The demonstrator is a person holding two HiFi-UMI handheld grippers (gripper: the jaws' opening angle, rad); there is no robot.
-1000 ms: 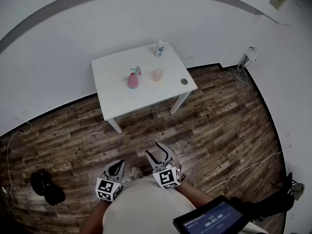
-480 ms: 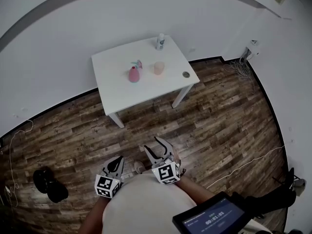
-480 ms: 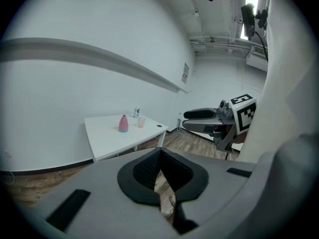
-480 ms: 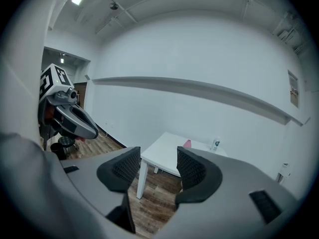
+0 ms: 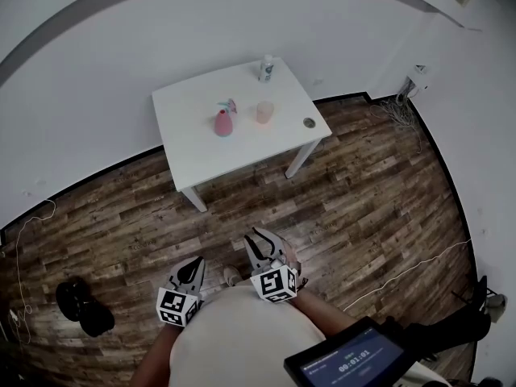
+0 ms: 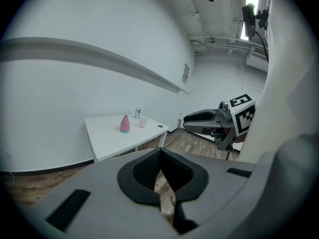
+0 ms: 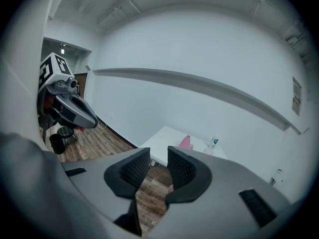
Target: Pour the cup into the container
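Right gripper: jaws just narrowed, still apart, nothing between. Left gripper: closed, empty. Cup, twelve o'clock ahead: narrowed jaws may topple it.

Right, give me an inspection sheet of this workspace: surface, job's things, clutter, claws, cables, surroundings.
Surface: white table, set against the wall.
Job's things: peach cup upright, apart from the pink spray bottle beside it; which item is the container cannot be told.
Clutter: white bottle at the back edge; small dark round item near the right edge.
Claws: left claw shut, empty; right claw slightly apart, has just been closing, nothing between; both far from the table.
Cables: white cable across the floor; tangle by the wall.
Surroundings: wood plank floor; black objects on it; tablet screen.
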